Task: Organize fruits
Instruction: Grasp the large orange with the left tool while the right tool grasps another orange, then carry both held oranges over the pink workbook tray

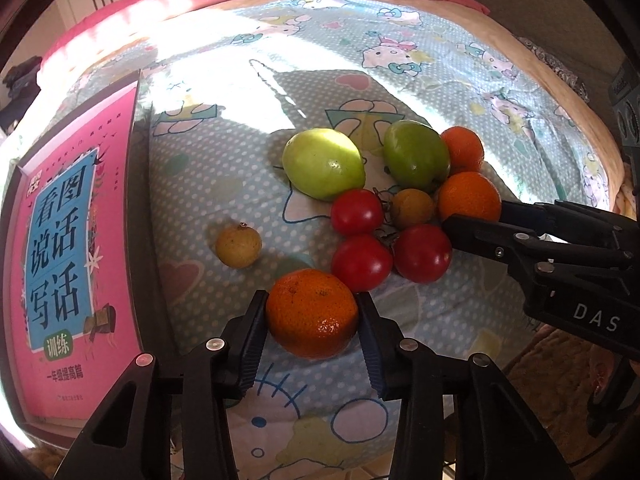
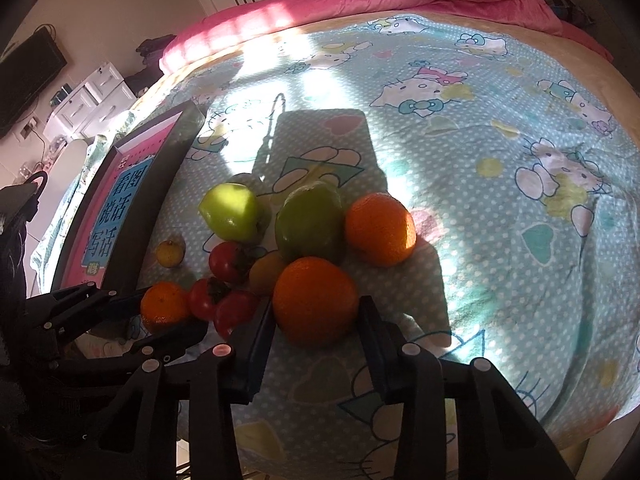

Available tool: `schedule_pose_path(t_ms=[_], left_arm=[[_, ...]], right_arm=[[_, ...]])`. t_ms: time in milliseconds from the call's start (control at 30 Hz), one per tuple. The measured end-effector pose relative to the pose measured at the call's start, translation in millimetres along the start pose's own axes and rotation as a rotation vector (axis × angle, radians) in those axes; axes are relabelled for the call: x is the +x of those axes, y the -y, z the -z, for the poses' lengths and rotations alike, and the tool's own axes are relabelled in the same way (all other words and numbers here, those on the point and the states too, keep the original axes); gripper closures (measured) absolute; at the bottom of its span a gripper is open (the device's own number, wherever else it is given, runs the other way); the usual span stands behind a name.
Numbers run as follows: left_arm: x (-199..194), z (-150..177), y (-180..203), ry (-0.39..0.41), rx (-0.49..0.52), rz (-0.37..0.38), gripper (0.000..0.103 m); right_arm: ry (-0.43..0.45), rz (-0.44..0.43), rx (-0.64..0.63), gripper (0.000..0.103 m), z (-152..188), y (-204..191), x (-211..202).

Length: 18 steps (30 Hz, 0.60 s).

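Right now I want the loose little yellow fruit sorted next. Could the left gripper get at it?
Probably not yet: the left gripper is closed on an orange. Once it lets go, the yellow fruit lies alone on the blanket, with nothing crowding it.

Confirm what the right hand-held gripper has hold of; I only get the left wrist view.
Observer: The right hand-held gripper has both pads against a large round orange tangerine at the pile's near edge.
Operator: Report the far round orange tangerine; the darker green round fruit half hides it here.
Observer: It lies in full view, beside that fruit, partly sunlit.
Operator: Describe what stands beyond the pink-covered book.
Observer: A white drawer cabinet stands there.
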<state>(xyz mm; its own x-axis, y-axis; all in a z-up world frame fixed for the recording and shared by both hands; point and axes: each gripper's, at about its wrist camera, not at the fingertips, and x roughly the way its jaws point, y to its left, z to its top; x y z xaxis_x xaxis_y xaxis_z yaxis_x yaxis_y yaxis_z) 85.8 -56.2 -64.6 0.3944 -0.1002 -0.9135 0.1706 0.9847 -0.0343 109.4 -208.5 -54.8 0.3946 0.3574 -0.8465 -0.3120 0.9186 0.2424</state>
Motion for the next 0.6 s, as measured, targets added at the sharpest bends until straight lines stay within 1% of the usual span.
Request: schedule_pose_path(t_ms=[133,333,600], left_arm=[[-4.3,1.0,-2.6,0.010,-0.005,0.012,0.059],[-19.5,3.3,-8.8,0.042,-0.025,0.034,0.059],[-45.6,2.6,-23.8,0.107,-0.069,0.050,0.059]], right_arm=[[0.024,-0.004,0.011,0.062,2.1,2.6,-7.5],[0.092,-0.002,0.019,0.062,4.6,6.7,-26.6],[0.127,-0.039,0.023,0.062,3.5,3.9,-37.4]])
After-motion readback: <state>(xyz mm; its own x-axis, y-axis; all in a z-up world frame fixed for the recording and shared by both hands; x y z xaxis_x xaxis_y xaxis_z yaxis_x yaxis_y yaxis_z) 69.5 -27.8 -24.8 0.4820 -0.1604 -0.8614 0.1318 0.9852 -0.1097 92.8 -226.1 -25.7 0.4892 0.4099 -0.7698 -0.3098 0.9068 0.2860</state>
